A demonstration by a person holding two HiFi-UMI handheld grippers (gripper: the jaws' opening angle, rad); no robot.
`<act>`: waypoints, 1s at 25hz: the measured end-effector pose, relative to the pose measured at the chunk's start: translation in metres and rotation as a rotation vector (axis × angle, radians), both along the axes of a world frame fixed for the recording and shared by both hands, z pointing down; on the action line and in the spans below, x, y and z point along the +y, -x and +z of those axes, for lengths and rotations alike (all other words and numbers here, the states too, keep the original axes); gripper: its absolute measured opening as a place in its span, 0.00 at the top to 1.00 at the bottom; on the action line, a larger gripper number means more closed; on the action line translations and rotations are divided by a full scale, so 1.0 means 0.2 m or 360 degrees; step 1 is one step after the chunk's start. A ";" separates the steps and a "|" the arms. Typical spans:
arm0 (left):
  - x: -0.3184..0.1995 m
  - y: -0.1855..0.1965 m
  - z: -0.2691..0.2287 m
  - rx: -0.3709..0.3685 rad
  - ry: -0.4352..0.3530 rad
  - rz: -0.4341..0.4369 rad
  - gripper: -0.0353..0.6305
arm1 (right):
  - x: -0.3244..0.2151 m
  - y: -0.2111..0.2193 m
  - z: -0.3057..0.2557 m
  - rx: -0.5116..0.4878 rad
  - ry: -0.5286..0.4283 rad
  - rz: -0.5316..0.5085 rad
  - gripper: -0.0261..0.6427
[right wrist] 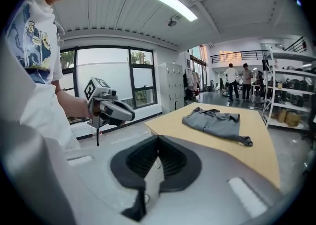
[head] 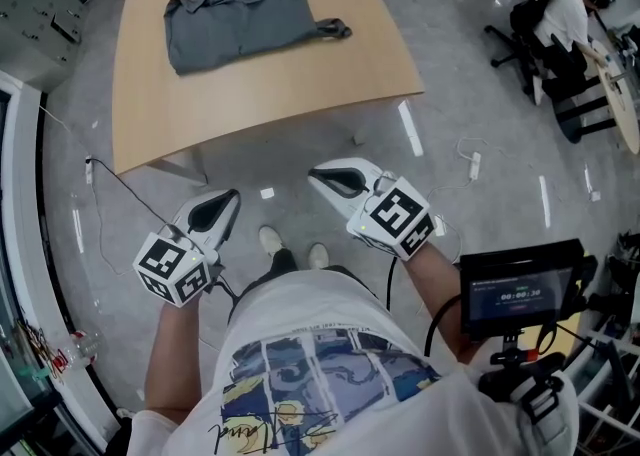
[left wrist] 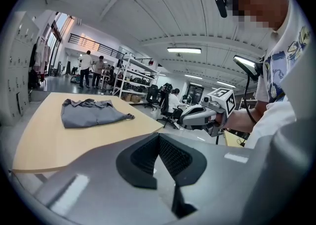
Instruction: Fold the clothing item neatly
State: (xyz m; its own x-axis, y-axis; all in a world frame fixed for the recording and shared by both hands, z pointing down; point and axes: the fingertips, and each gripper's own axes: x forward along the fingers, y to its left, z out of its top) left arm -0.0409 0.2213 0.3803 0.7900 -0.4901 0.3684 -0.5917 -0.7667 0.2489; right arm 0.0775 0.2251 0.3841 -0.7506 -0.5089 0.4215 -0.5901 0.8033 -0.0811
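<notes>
Garment (head: 240,19), grey, lies rumpled at the far end of the tabletop (head: 260,94), with a bit poking out on the right side. The left hand-held gripper (head: 230,196) and right hand-held gripper (head: 316,177) are both clamped fully closed with nothing in them. They're over the floor (head: 480,114), well short of the tabletop.

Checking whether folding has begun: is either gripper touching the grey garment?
No: the left gripper and right gripper are over the floor, short of the table, and the garment lies alone at its far end.
</notes>
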 end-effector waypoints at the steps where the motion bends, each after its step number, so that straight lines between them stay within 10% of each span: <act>1: 0.00 0.00 0.01 0.0001 0.0003 0.0002 0.94 | 0.00 0.00 0.01 0.0001 0.0004 0.0001 0.96; 25: -0.07 0.07 0.04 0.0004 0.0039 0.0019 0.94 | -0.06 0.10 0.03 0.0044 0.0053 -0.0033 0.96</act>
State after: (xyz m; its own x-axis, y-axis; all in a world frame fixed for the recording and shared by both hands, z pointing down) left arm -0.0557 0.2067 0.3879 0.7967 -0.4718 0.3778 -0.5821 -0.7673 0.2692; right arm 0.0568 0.2132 0.3901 -0.7488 -0.4784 0.4587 -0.5755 0.8126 -0.0920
